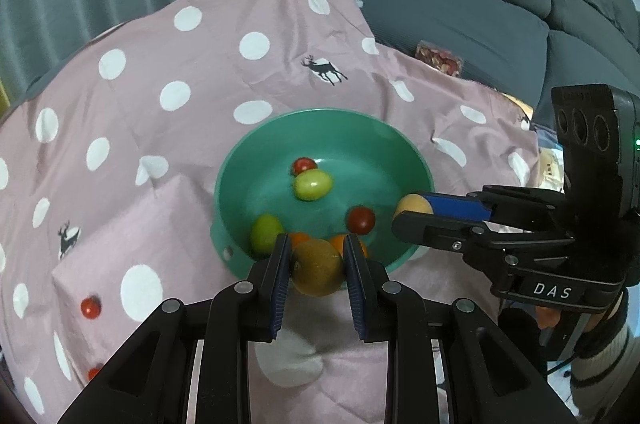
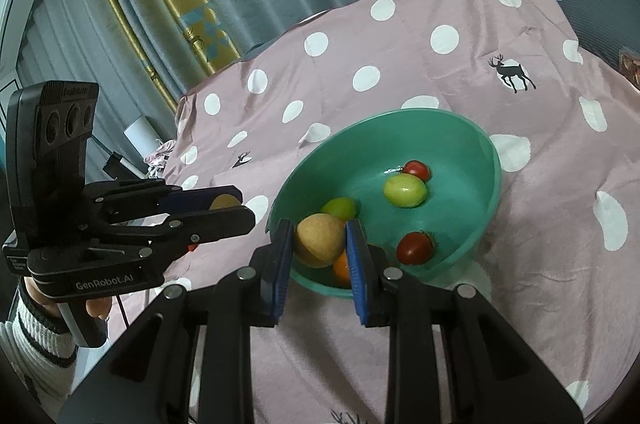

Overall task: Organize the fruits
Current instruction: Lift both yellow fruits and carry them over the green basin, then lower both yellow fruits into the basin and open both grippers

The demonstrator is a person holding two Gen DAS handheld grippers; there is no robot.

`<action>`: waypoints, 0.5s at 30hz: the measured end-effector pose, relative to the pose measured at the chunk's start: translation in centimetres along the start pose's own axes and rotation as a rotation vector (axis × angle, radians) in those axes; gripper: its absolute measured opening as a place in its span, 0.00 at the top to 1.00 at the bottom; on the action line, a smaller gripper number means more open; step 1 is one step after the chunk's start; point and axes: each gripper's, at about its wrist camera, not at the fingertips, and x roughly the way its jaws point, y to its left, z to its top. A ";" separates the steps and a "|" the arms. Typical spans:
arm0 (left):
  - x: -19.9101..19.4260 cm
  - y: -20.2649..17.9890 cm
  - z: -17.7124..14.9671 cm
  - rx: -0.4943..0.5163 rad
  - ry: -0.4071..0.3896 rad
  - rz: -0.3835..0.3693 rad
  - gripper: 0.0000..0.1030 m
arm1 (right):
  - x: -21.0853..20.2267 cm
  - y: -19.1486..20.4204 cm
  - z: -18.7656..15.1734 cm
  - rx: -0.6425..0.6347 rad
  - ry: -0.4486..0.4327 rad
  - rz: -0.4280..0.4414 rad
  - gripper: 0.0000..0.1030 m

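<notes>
Left gripper [image 1: 316, 266] pinches brown fruit [image 1: 317, 267] at near rim of green bowl [image 1: 320, 119]. Right gripper [image 2: 319, 244] pinches tan fruit [image 2: 319, 239] above bowl. Go over middle, get low, let go softly so fruits don't bump.

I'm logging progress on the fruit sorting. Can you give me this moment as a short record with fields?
left gripper: shut on a brown kiwi
right gripper: shut on a tan round fruit
green bowl: two green fruits, two red tomatoes, orange fruit at the near rim
outside bowl: red tomato on the spotted pink cloth
</notes>
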 end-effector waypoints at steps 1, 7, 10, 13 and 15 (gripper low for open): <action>0.2 0.0 0.2 0.004 0.001 -0.001 0.74 | 0.1 -0.1 0.1 0.000 0.000 0.000 0.74; 1.2 -0.2 1.0 0.016 0.013 -0.004 0.74 | 0.6 -0.6 0.4 -0.001 0.004 -0.015 0.74; 1.7 -0.3 1.3 0.023 0.024 -0.006 0.74 | 0.6 -0.7 0.5 -0.010 0.004 -0.029 0.74; 2.3 -0.4 1.4 0.031 0.036 -0.004 0.74 | 0.8 -0.9 0.5 -0.011 0.007 -0.032 0.74; 2.7 -0.3 1.5 0.031 0.044 -0.005 0.74 | 0.9 -1.1 0.5 -0.010 0.011 -0.033 0.74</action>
